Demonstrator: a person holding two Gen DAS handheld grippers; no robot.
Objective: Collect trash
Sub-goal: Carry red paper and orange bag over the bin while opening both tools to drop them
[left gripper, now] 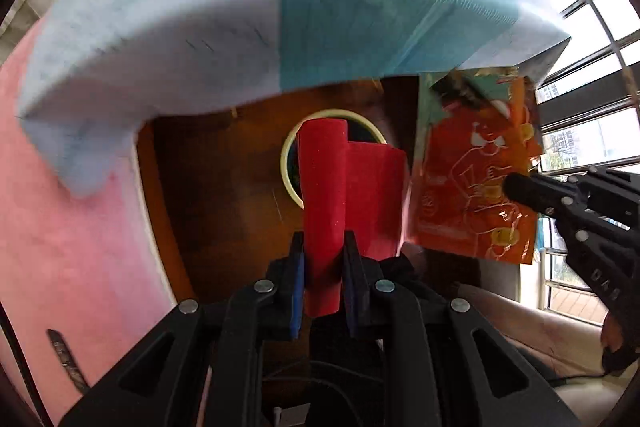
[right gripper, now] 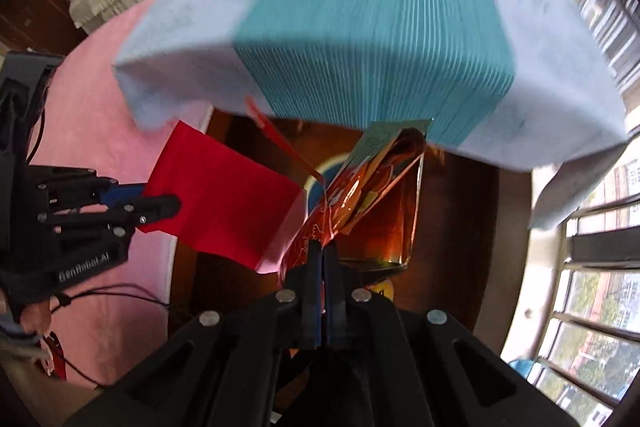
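My left gripper (left gripper: 323,241) is shut on a red paper sheet (left gripper: 348,179) and holds it up in the air; the same sheet shows in the right wrist view (right gripper: 224,199). My right gripper (right gripper: 321,251) is shut on an orange snack wrapper (right gripper: 360,195), which also shows in the left wrist view (left gripper: 476,171) beside the red paper. Below both, a round bin with a pale yellow rim (left gripper: 286,163) stands on the dark wooden floor. In the right wrist view the wrapper hides most of the bin.
A table covered with a light blue and teal cloth (left gripper: 248,11) overhangs both grippers (right gripper: 372,39). A pink cloth (left gripper: 68,227) lies at the left. Barred windows (left gripper: 592,11) are at the right. Cables (right gripper: 112,295) trail over the pink cloth.
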